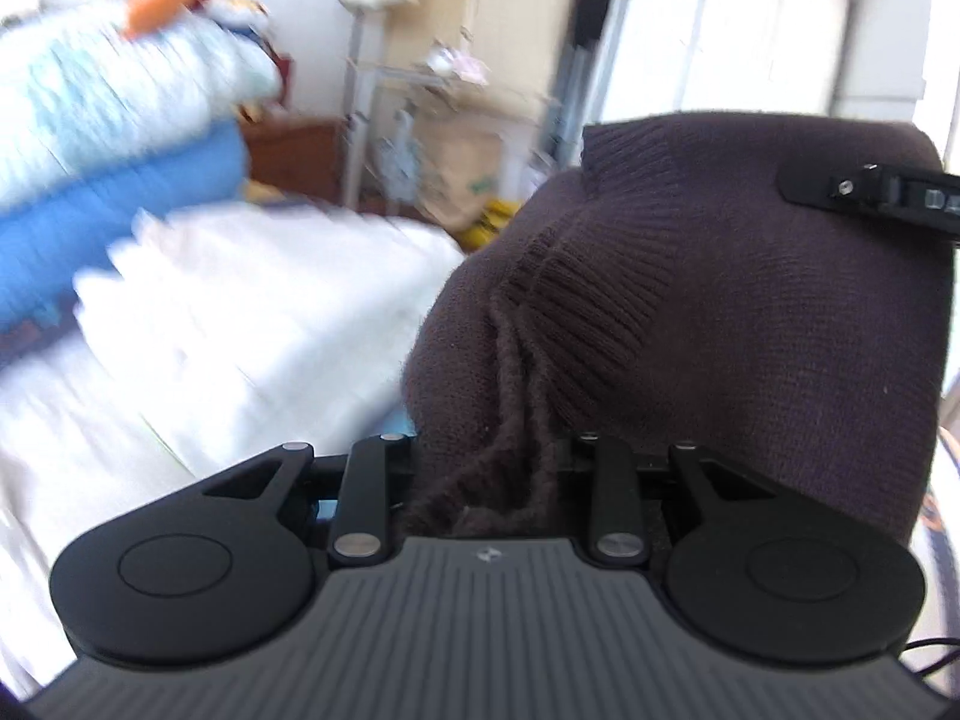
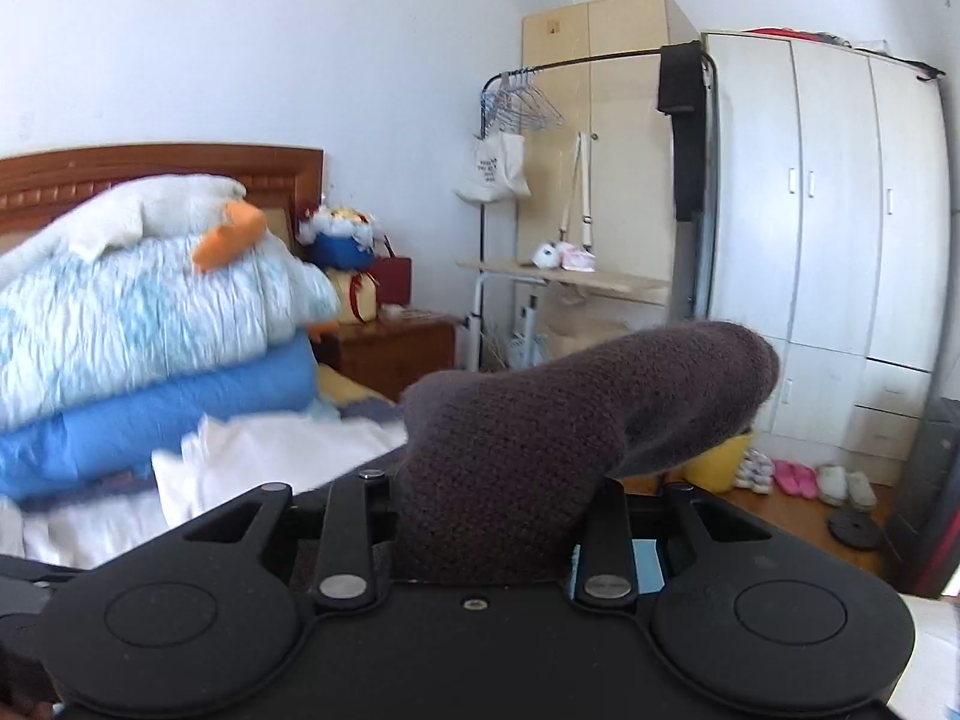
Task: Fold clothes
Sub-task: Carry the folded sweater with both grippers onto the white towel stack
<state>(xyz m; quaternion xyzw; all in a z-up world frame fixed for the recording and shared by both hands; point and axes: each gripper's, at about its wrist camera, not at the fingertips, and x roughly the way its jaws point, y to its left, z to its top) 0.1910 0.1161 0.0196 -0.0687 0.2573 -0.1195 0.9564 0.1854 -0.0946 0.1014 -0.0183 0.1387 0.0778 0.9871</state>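
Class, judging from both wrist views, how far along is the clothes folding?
Done: nothing looks folded yet. In hand: the left claw and the right claw each grip the dark knit sweater, lifted above the white bed sheet. Left: lay it flat and fold it.

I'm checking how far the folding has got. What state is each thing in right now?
Dark knit garment: lifted off the bed, bunched, unfolded.
Left gripper: shut on the garment.
Right gripper: shut on the garment.
White sheet: spread on the bed, rumpled.
Blue bedding: folded, stacked.
White wardrobe: doors closed.
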